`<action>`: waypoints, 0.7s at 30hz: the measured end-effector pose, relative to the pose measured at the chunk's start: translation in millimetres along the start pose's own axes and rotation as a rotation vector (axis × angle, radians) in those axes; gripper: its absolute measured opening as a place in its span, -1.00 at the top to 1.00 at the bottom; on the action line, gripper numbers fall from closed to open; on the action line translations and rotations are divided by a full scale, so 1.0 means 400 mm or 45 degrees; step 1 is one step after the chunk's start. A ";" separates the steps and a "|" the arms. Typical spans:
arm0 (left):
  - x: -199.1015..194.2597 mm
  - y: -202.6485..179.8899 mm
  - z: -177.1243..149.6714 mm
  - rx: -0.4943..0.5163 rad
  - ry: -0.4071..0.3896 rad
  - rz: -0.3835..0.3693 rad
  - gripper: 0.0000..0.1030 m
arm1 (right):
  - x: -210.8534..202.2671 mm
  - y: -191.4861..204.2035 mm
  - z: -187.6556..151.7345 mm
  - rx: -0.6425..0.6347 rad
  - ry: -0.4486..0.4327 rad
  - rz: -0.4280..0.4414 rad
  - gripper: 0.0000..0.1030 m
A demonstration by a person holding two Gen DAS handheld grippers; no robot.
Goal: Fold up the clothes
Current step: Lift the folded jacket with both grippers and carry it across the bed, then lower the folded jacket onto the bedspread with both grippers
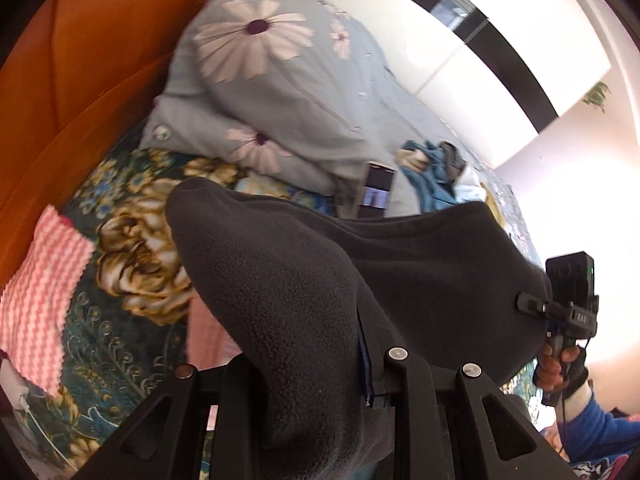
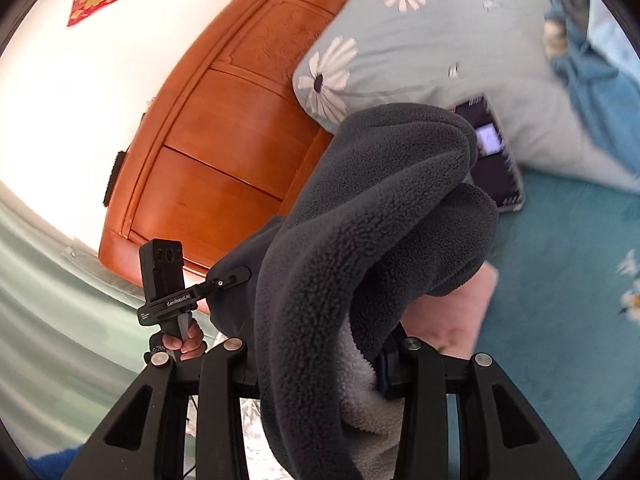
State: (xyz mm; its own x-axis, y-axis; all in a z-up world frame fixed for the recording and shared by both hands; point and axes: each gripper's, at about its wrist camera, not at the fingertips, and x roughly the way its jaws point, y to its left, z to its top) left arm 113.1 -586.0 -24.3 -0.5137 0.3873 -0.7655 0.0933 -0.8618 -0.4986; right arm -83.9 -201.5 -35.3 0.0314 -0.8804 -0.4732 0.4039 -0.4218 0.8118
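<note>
Both grippers, left (image 1: 320,384) and right (image 2: 320,380), are clamped on the grey fleece (image 1: 400,264), which hangs stretched between the jaws above the bed (image 1: 132,248), probably so it'll lay flat for folding.

The dark fleece (image 1: 304,280) hides both tools' fingertips; the phone (image 2: 494,156) screen is blurred.

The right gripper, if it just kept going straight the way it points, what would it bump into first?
The right gripper is already clamped on the dark grey fleece garment, which fills its path. Beyond that, probably the phone against the daisy-print pillow; depth is unclear.
</note>
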 end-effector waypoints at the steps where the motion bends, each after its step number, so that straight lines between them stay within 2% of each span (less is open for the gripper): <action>1: 0.014 0.041 -0.005 -0.032 0.005 0.002 0.51 | 0.031 -0.010 -0.013 0.031 0.007 0.001 0.22; 4: 0.089 0.128 -0.041 -0.113 0.059 0.004 0.51 | 0.084 -0.075 -0.077 0.137 0.051 -0.040 0.22; 7: 0.141 0.169 -0.073 -0.120 0.098 0.017 0.51 | 0.100 -0.143 -0.146 0.236 0.094 -0.108 0.22; 9: 0.144 0.197 -0.079 -0.151 0.081 -0.010 0.50 | 0.099 -0.189 -0.188 0.316 0.114 -0.120 0.22; 14: 0.163 0.228 -0.085 -0.134 0.101 0.016 0.41 | 0.101 -0.254 -0.243 0.398 0.170 -0.189 0.22; 16: 0.177 0.244 -0.099 -0.168 0.112 0.042 0.34 | 0.096 -0.272 -0.251 0.417 0.189 -0.212 0.20; 21: 0.167 0.257 -0.120 -0.266 0.077 0.012 0.23 | 0.079 -0.273 -0.243 0.386 0.220 -0.241 0.12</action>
State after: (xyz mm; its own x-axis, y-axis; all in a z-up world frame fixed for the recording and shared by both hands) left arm 129.3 -632.8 -146.1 -0.4603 0.4042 -0.7904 0.2756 -0.7813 -0.5600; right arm -38.1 -162.2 -172.4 0.1463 -0.7426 -0.6536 0.1298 -0.6406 0.7568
